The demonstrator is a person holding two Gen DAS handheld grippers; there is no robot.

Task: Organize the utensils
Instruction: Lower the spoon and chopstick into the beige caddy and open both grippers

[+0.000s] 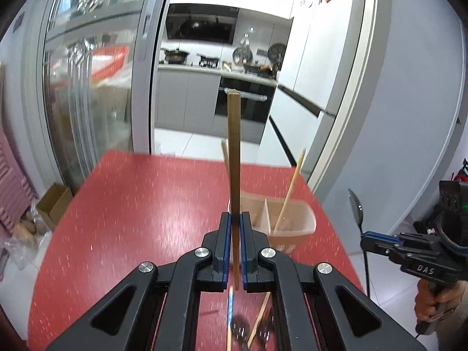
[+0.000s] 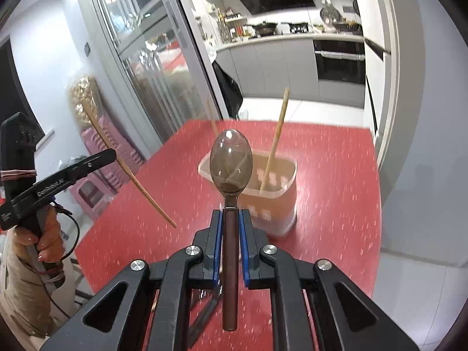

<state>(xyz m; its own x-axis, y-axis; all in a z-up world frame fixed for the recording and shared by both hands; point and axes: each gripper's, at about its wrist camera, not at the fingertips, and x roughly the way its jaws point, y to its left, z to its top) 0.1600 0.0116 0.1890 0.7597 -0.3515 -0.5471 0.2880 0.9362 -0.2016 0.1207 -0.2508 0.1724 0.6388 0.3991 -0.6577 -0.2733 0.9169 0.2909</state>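
My left gripper [image 1: 235, 219] is shut on a wooden chopstick [image 1: 234, 152] that points forward above the red table [image 1: 131, 210]. My right gripper [image 2: 231, 216] is shut on a brown spoon [image 2: 231, 161] with its bowl forward. A translucent divided holder [image 1: 292, 222] stands on the table ahead, with a chopstick [image 1: 292, 187] leaning in it. The holder also shows in the right wrist view [image 2: 263, 187], just beyond the spoon. The left gripper [image 2: 112, 155] with its chopstick [image 2: 128, 169] shows at left in the right wrist view. The right gripper [image 1: 364, 238] with the spoon [image 1: 357, 207] shows at right in the left wrist view.
More utensils [image 1: 245, 327] lie on the table under the left gripper. A glass sliding door [image 1: 96, 87] stands at left, an open kitchen doorway behind the table. Pink stools [image 2: 108, 152] and a cardboard box [image 1: 54, 204] sit on the floor at left.
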